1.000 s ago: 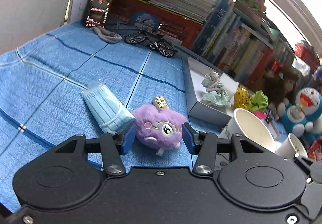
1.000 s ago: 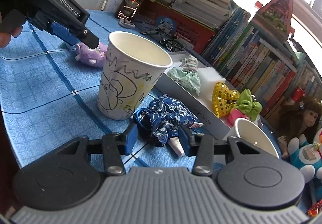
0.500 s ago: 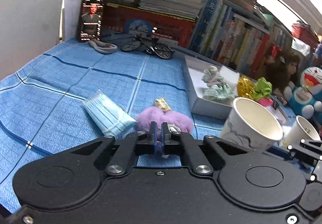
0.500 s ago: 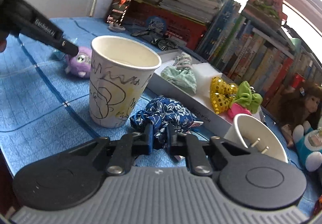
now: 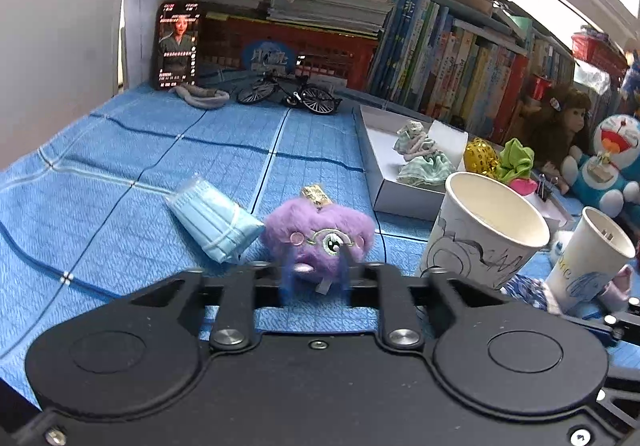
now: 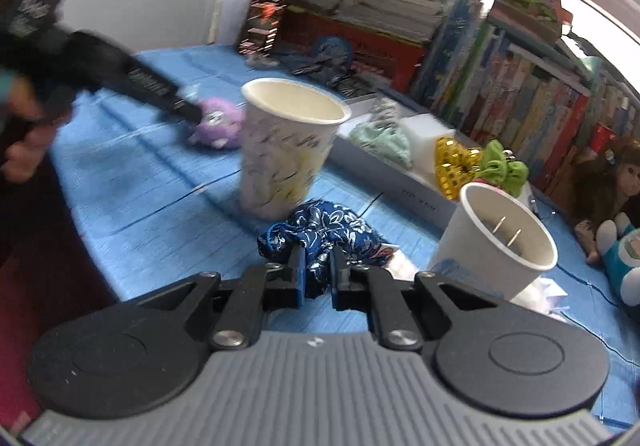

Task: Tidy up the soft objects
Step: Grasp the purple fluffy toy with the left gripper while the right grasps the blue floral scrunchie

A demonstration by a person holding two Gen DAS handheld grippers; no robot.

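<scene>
A purple plush toy (image 5: 316, 230) lies on the blue cloth. My left gripper (image 5: 316, 278) is right at it. Its blurred jaws are opening and overlap the toy's lower face without squeezing it. In the right wrist view the same plush toy (image 6: 218, 121) sits at the tip of the left gripper (image 6: 190, 113), which a hand holds. My right gripper (image 6: 318, 266) is shut on a dark blue floral scrunchie (image 6: 332, 230), with a fold of the fabric pinched between the pads. A mint scrunchie (image 5: 424, 165) lies in the white box (image 5: 384, 189).
A wrapped face mask (image 5: 212, 221) lies left of the plush. A large paper cup (image 6: 284, 157) and a smaller cup (image 6: 500, 242) flank the blue scrunchie. A gold bow (image 6: 456, 165) and a green scrunchie (image 6: 500, 165) rest by the box. Books, dolls and a toy bicycle (image 5: 288, 93) line the back.
The left jaws went from wide around the plush to fully shut, and have now parted again. The right jaws closed on the blue scrunchie and stay shut, and the right hand has shifted.
</scene>
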